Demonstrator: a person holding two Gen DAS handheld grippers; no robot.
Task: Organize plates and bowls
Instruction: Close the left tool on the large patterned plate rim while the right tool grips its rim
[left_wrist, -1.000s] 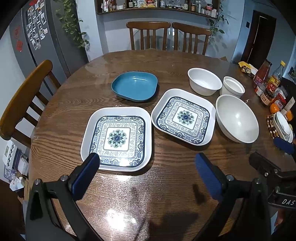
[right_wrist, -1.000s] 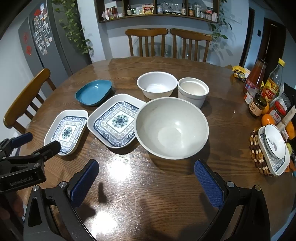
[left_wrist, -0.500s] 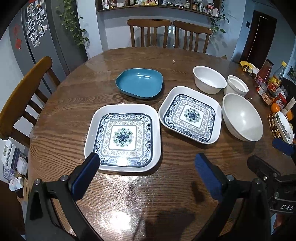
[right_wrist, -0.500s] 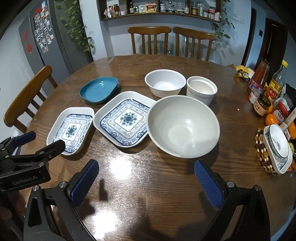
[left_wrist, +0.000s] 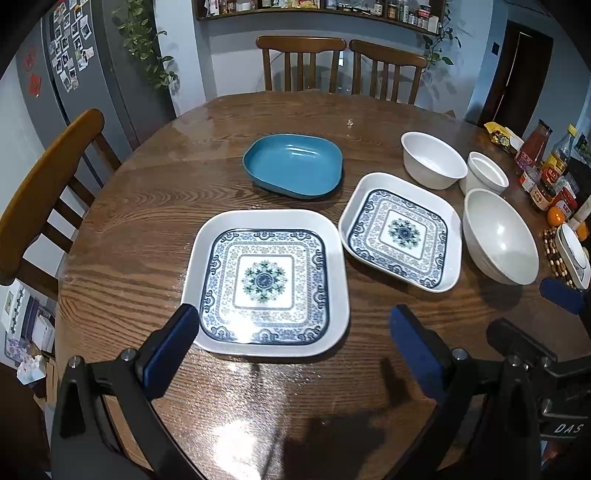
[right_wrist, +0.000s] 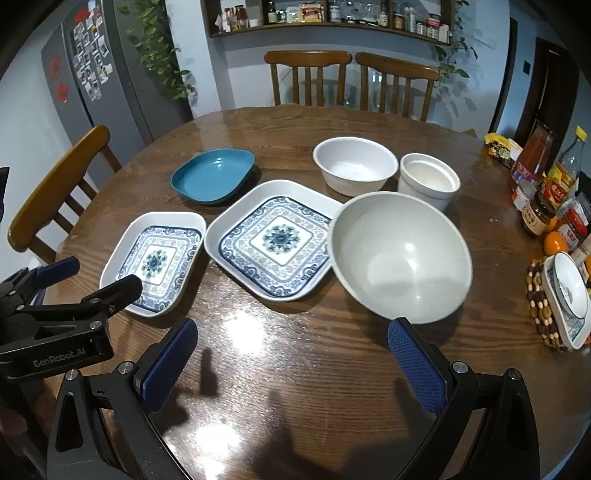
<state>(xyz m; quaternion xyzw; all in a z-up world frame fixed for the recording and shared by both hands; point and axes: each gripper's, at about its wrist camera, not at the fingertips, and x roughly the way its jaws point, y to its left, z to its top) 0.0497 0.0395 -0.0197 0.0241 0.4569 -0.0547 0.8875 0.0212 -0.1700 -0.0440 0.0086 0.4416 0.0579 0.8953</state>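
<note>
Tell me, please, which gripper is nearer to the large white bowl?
The right gripper: the large white bowl sits just ahead of its right finger. The left gripper is further left, straddling the near patterned plate.

1. Left tongs (left_wrist: 291, 332) hover above the near edge of the table, jaws spread wide and holding nothing; blue pads (left_wrist: 171, 343) face inward.
2. Right tongs (right_wrist: 291, 354) hover over the near edge further right, also spread wide and empty.
3. Each pair shows in the other's view, side by side.
</note>
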